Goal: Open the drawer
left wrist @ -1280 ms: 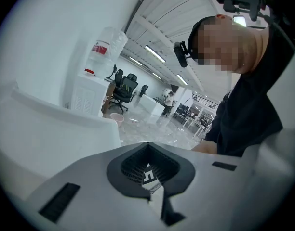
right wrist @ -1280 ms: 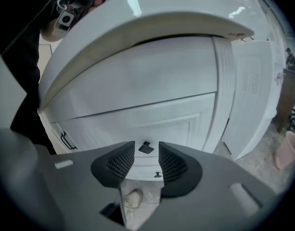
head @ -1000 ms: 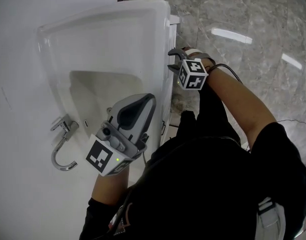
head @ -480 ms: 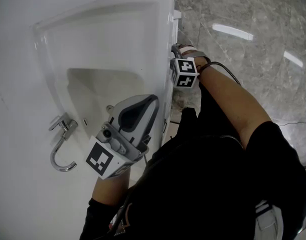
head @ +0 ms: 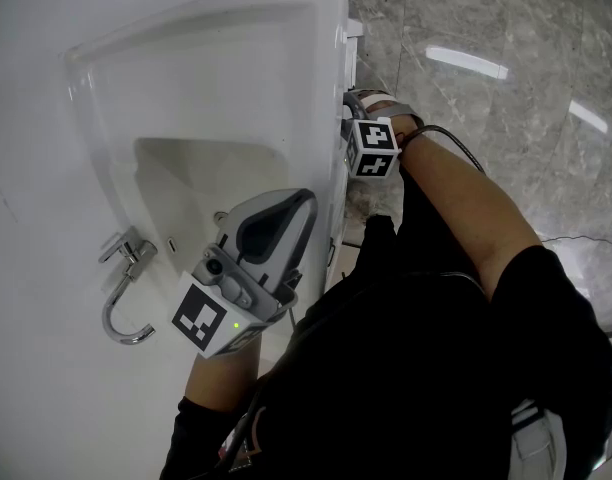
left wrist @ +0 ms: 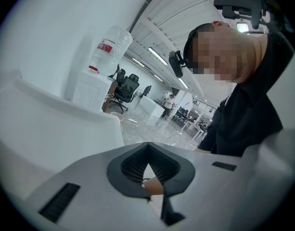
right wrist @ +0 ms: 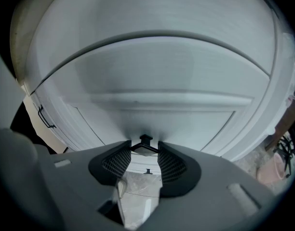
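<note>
The right gripper view is filled by the white drawer front (right wrist: 162, 76) of a vanity cabinet. A small dark drawer handle (right wrist: 145, 142) sits between the fingertips of my right gripper (right wrist: 144, 148), and the jaws are closed against both ends of it. From the head view, the right gripper (head: 352, 108) is pressed to the cabinet front just under the basin's rim, its tips mostly hidden. My left gripper (head: 298, 203) hovers above the white sink basin (head: 186, 88), shut and empty, jaws pointing up (left wrist: 147, 154).
A chrome faucet (head: 126, 288) stands at the basin's left side. Another dark handle (right wrist: 45, 118) shows on the cabinet's left panel, and a small knob (right wrist: 147, 171) sits lower down. Grey marble floor (head: 506, 58) lies to the right. The person's body stands close to the cabinet.
The right gripper has moved in toward the cabinet front and up under the basin's rim, then held there. The left gripper has stayed over the basin.
</note>
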Motion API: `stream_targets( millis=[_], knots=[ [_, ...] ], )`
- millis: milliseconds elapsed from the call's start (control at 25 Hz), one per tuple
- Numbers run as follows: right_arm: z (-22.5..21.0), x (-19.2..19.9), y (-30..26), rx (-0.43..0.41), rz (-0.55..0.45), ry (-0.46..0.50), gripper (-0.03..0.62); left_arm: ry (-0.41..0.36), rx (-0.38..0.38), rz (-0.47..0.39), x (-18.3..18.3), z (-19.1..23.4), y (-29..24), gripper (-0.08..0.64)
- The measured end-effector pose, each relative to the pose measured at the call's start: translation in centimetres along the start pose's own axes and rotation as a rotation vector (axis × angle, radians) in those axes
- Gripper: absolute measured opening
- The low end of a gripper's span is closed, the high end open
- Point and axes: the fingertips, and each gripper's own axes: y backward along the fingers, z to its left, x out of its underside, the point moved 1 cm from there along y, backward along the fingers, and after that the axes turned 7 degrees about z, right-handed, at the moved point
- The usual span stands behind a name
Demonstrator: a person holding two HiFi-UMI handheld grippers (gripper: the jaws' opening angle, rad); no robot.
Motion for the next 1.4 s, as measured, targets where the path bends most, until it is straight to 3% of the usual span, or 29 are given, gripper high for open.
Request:
stream_targets(
  millis=[400,1400],
  knots=[
    [0.2,0.5,0.3,-0.014,0.004,0.000,0.166,0.001,-0.001,-0.004,-0.3,0.0,0.0,-0.006],
    [1.3,9.4,5.8,-0.006,0.059,-0.030,0.166,-0.026,0.018,-0.002,-0.9,-1.5,-0.6,-0.006]
  ],
)
